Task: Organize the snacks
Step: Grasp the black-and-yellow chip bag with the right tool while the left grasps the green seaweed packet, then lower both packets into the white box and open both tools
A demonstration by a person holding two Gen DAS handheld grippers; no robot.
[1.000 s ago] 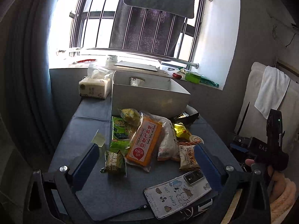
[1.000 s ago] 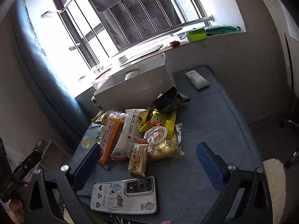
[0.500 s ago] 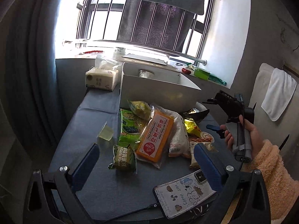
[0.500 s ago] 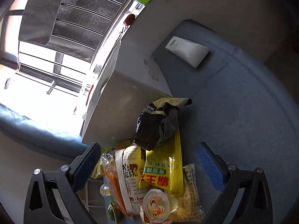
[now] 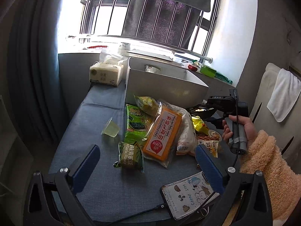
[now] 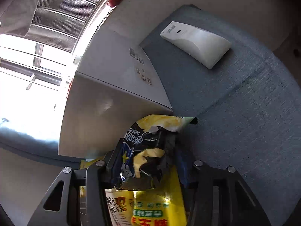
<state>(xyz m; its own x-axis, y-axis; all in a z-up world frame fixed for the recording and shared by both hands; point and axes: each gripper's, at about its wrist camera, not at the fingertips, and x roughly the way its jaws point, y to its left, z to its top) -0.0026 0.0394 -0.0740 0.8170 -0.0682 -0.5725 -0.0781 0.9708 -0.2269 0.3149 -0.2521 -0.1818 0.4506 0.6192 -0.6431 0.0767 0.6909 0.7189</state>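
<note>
A pile of snack packets lies on the blue table (image 5: 90, 131) in front of a grey open box (image 5: 165, 86): an orange flying-cake pack (image 5: 162, 133), a green seaweed pack (image 5: 136, 124), a green garlic-bean pack (image 5: 129, 156), a white packet (image 5: 185, 135). My left gripper (image 5: 147, 166) is open and empty, low over the near table. My right gripper (image 6: 144, 167) is shut on a black and yellow chip bag (image 6: 148, 148) beside the box wall (image 6: 105, 116); it also shows in the left wrist view (image 5: 216, 109), held by a hand.
A phone (image 5: 190, 195) on a cable lies at the near edge. A jelly cup (image 5: 111, 130) sits left of the pile. A tissue pack (image 5: 106, 75) stands by the window. A white device (image 6: 195, 43) lies on the table right of the box.
My right gripper came down over the pile and closed on the black and yellow chip bag. My left gripper shifted slightly and stayed open.
</note>
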